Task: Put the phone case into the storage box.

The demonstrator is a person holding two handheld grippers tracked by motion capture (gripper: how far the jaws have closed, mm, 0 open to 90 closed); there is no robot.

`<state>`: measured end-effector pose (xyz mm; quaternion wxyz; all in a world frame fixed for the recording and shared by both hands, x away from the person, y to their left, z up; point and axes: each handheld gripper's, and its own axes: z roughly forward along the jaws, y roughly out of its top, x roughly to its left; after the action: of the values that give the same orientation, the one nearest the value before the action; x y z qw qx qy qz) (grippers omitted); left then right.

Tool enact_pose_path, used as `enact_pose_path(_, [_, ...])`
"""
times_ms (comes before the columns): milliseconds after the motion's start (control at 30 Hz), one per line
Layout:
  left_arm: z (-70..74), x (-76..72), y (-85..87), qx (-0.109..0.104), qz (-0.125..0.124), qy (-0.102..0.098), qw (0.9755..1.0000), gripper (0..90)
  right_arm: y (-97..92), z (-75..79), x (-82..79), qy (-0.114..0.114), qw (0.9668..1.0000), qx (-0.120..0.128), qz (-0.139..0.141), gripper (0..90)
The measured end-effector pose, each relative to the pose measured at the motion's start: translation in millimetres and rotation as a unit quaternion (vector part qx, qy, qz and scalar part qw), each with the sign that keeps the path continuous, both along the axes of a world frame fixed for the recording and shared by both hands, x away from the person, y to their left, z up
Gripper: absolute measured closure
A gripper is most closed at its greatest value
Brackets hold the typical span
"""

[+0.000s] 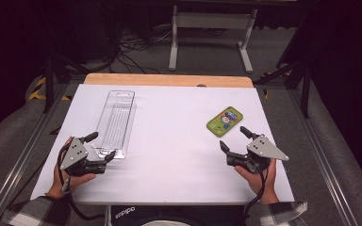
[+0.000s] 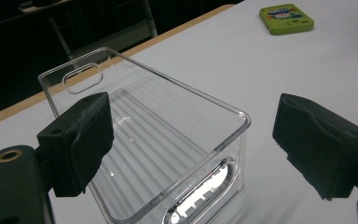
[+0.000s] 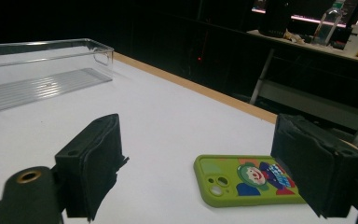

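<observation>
Starting at the left, the left gripper [image 1: 100, 151] sat at the near end of the clear plastic bin [image 1: 116, 121], its jaws apart and holding nothing — in the left gripper view the bin's near corner [image 2: 242, 116] lay between them, untouched. The bin's long axis ran from near to far, away from that hand. Bare white table [image 1: 169, 136] lay in the middle, with nothing standing in the way. Further right, the green phone case [image 1: 224, 120] lay flat, tilted, just beyond the right gripper [image 1: 236, 137], whose jaws also stood apart and empty; the right gripper view showed the case [image 3: 242, 184] close ahead between them. Each hand was the nearer one to its own thing — bin on the left, case on the right, well apart.
</observation>
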<state>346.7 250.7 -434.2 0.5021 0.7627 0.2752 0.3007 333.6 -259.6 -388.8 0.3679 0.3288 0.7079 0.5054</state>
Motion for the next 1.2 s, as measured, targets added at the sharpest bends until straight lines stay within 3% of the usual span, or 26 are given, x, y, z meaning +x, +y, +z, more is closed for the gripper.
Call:
enact_pose_path(100, [0.2, -0.6, -0.5, 0.009, 0.004, -0.001, 0.9999, 13.7, -0.6, -1.5, 0.2, -0.001, 1.0, 0.001, 0.004, 17.6])
enact_pose_path(167, [-0.3, -2.9, -1.9, 0.011, 0.003, 0.003, 0.9999, 14.1, -1.5, -2.1, -0.6, -0.006, 0.9999, 0.016, 0.003, 18.7])
enact_pose_path(300, [-0.6, -3.7, -2.6, 0.017, 0.001, 0.001, 0.9999, 14.2, -0.6, -3.7, 5.0, 0.01, 0.9998, 0.009, -0.017, 21.8])
enact_pose_path(433, [-0.1, -3.5, -2.1, 0.023, 0.0, -0.005, 0.9997, 14.5, -1.3, -3.2, 8.8, 0.01, 0.9996, 0.004, -0.026, 25.4])
enact_pose_path(467, [-0.9, -3.3, -2.0, 0.022, 0.0, -0.002, 0.9997, 14.5, -2.1, -2.4, 9.9, 0.006, 0.9996, 0.005, -0.029, 28.2])
enact_pose_path(500, [-1.5, -2.7, -1.7, 0.022, 0.001, 0.0, 0.9997, 14.9, -4.1, -0.1, 13.0, 0.002, 0.9995, 0.006, -0.03, 36.3])
enact_pose_path(533, [-1.8, -2.2, -1.3, 0.02, -0.001, 0.003, 0.9998, 14.9, -4.1, -0.1, 13.0, 0.002, 0.9995, 0.006, -0.03, 36.3])
enact_pose_path(667, [-1.6, -5.2, -2.8, 0.008, -0.013, 0.008, 0.9998, 14.8, -7.0, 2.0, 26.2, 0.014, 0.9989, -0.021, -0.038, 53.0])
enact_pose_path(733, [-0.2, -6.0, -3.0, 0.016, -0.016, 0.003, 0.9997, 14.8, -12.2, 2.8, 34.3, 0.018, 0.999, -0.007, -0.04, 62.9])
enact_pose_path(800, [-0.3, -6.8, -4.5, 0.01, -0.015, 0.006, 0.9998, 14.8, -16.1, 5.9, 42.0, 0.023, 0.9984, 0.002, -0.052, 71.6])
enact_pose_path(933, [-0.3, -7.3, -6.6, 0.011, -0.015, 0.01, 0.9998, 14.8, -20.8, 15.2, 58.1, 0.028, 0.9975, 0.013, -0.063, 83.5])
enact_pose_path(1033, [0.1, -7.2, -8.6, 0.014, -0.014, 0.008, 0.9998, 14.9, -23.0, 19.7, 70.0, 0.038, 0.9972, 0.025, -0.059, 90.0])
enact_pose_path(1100, [0.5, -7.6, -9.1, 0.016, -0.014, 0.009, 0.9997, 14.9, -22.2, 20.5, 80.3, 0.06, 0.9958, 0.038, -0.059, 90.0])
enact_pose_path(1200, [0.2, -7.6, -7.8, 0.015, -0.011, 0.004, 0.9998, 14.9, -13.7, 21.0, 96.6, 0.084, 0.9946, 0.016, -0.059, 90.0])
